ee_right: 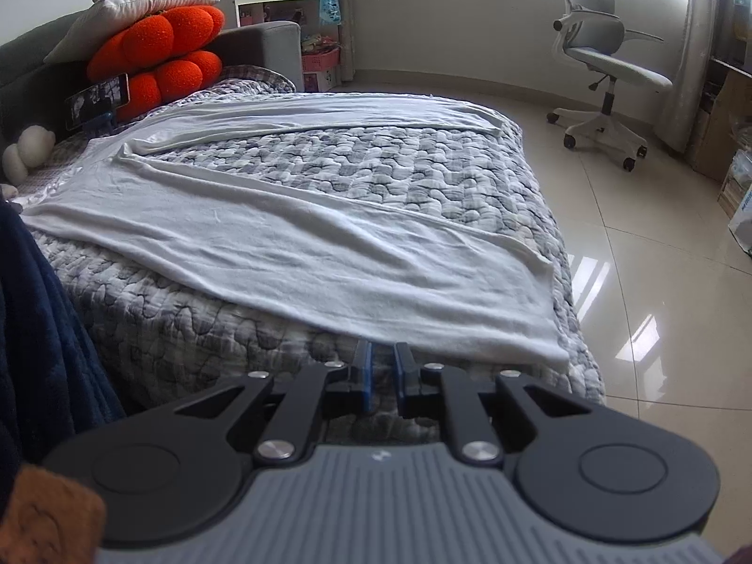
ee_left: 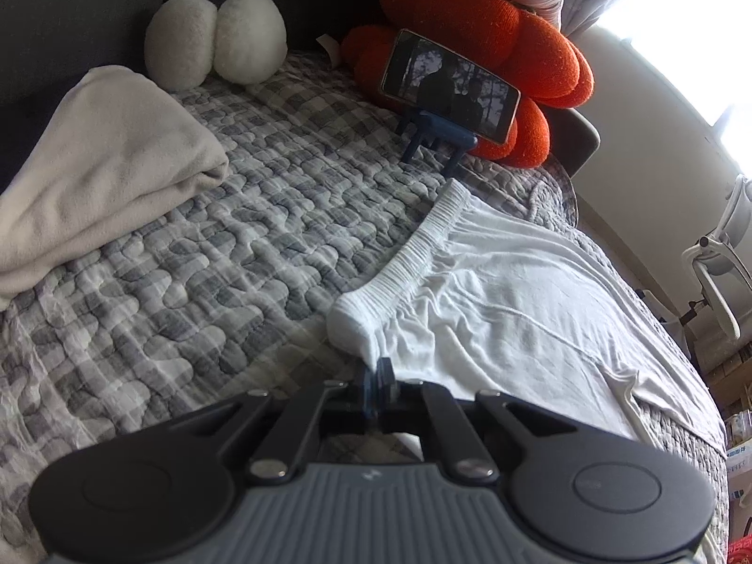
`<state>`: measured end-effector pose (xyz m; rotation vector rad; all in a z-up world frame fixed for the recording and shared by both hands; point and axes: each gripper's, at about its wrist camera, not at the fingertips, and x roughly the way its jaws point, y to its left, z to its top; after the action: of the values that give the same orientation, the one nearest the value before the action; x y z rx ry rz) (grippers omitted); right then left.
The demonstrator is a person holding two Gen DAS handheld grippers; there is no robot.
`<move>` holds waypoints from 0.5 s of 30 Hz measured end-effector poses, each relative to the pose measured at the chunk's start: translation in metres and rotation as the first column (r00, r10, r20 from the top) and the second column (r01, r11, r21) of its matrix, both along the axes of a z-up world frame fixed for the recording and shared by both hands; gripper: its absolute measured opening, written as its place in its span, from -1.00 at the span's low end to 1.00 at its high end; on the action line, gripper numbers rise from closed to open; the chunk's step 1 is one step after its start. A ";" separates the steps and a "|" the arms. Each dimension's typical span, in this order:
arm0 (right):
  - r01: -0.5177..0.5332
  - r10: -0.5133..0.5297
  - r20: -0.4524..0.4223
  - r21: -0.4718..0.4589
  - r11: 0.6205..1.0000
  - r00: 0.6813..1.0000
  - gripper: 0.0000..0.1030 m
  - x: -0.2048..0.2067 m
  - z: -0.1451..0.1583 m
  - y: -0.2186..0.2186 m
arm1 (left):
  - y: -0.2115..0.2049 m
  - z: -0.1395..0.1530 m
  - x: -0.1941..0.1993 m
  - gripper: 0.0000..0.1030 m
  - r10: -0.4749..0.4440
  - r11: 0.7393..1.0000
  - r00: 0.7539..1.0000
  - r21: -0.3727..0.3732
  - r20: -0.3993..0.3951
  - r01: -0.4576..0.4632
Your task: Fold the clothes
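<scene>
White trousers [ee_left: 517, 291] lie spread flat on a grey checked quilt [ee_left: 211, 244] covering a bed. Their ribbed elastic waistband [ee_left: 413, 258] runs diagonally through the left wrist view. My left gripper [ee_left: 378, 366] is shut on the waistband's near corner, and a little white cloth bunches at the tips. In the right wrist view the trousers [ee_right: 305, 244] stretch away with the two legs apart and quilt [ee_right: 376, 164] showing between them. My right gripper [ee_right: 381, 348] is at the hem of the near leg. Its blue pads stand a narrow gap apart, and only quilt shows between them.
A folded beige blanket [ee_left: 108, 169] lies at the left of the bed. A phone on a blue stand [ee_left: 451, 87] leans against orange cushions [ee_left: 493, 33], with white plush balls [ee_left: 216, 37] beside them. An office chair [ee_right: 606, 61] stands on the tiled floor. A dark blue sleeve [ee_right: 42, 310] is at the left.
</scene>
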<state>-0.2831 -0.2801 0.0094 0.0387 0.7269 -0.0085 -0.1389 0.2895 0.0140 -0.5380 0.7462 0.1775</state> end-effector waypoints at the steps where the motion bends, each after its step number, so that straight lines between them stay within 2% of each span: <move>1: 0.011 -0.011 0.004 0.006 1.000 1.000 -0.72 -0.002 0.001 -0.002 | 0.000 0.001 0.000 -0.96 -0.001 1.000 1.000 0.000 0.005 0.001; 4: 0.071 -0.073 0.020 0.088 0.994 0.997 -0.71 -0.002 0.003 -0.016 | 0.001 0.001 0.001 -0.96 -0.001 1.000 1.000 -0.005 0.008 0.001; 6: 0.151 -0.157 0.018 0.170 0.974 0.987 -0.59 -0.001 0.001 -0.032 | 0.001 0.001 0.001 -0.96 0.000 1.000 1.000 -0.005 0.007 0.000; 7: 0.192 -0.199 0.014 0.209 0.959 0.980 -0.42 0.000 0.000 -0.040 | 0.001 0.001 0.000 -0.96 0.000 1.000 1.000 -0.004 0.008 0.000; 8: 0.222 -0.233 0.012 0.249 0.943 0.972 -0.37 0.000 -0.001 -0.047 | 0.001 0.001 0.000 -0.96 0.000 1.000 1.000 -0.004 0.009 0.000; 12: 0.297 -0.331 -0.007 0.458 0.838 0.944 -0.40 -0.008 -0.011 -0.077 | 0.001 0.000 0.000 -0.96 -0.001 1.000 1.000 -0.003 0.008 0.001; 14: 0.322 -0.362 -0.014 0.487 0.812 0.932 -0.46 -0.012 -0.012 -0.084 | 0.001 0.000 0.000 -0.96 -0.001 1.000 1.000 -0.003 0.008 0.001; 15: 0.343 -0.381 -0.018 0.474 0.811 0.924 -0.46 -0.013 -0.011 -0.086 | 0.001 0.000 0.000 -0.96 -0.002 1.000 1.000 -0.002 0.009 0.002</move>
<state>-0.2959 -0.3661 -0.0016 0.6450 0.6191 -0.1975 -0.1385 0.2904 0.0139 -0.5403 0.7386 0.1728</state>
